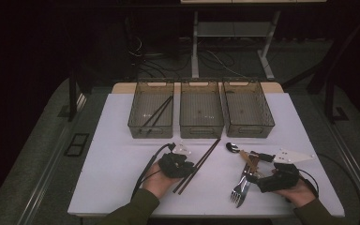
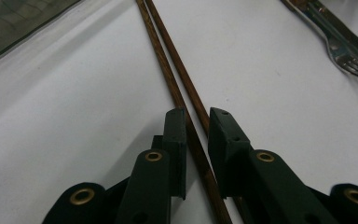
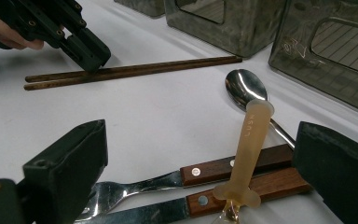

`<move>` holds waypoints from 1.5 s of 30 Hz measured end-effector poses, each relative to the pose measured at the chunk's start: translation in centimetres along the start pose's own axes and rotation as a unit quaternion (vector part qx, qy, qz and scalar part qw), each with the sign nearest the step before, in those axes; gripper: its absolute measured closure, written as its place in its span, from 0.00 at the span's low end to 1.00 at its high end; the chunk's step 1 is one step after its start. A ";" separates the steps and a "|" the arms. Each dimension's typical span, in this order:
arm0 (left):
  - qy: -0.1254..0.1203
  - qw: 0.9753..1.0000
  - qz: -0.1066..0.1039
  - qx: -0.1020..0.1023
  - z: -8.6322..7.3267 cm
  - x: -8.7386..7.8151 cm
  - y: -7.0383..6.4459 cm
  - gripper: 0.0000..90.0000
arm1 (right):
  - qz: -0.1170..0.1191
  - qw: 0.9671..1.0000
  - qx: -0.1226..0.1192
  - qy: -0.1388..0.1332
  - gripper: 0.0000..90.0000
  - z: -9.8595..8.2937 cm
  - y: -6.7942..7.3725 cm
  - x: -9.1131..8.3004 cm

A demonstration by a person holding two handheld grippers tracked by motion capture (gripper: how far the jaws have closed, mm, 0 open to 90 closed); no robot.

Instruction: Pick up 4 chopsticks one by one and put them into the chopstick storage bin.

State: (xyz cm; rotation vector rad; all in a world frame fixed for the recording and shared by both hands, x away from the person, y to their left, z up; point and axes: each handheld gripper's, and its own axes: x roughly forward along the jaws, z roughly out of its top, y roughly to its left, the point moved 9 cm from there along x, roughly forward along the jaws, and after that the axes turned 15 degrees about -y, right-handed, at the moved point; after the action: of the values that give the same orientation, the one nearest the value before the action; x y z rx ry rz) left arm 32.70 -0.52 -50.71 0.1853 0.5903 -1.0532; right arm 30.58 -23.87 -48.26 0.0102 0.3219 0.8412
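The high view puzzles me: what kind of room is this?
Probably a lab or recording workspace, not a kitchen: a white table with three clear plastic bins in a row, loose black cables on the dark floor, and a handheld left gripper at brown wooden chopsticks.

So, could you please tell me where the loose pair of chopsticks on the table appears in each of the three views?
High view: the chopsticks lie diagonally at centre, under the left gripper.
Left gripper view: they run from top centre down between the jaws.
Right gripper view: they lie across the upper left, with the left gripper on them.
Shared landmark: the fork.
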 end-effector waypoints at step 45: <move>0.011 0.998 0.062 0.006 -0.5 -0.7 1.7 0.94 | 0.000 1.000 0.001 -0.001 0.04 0.0 0.0 0.0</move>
State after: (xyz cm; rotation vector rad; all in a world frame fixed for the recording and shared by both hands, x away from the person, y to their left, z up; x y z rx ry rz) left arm 33.66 1.07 -50.99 0.2421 0.5843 -0.9359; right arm 30.53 -23.86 -48.20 0.0131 0.3208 0.8418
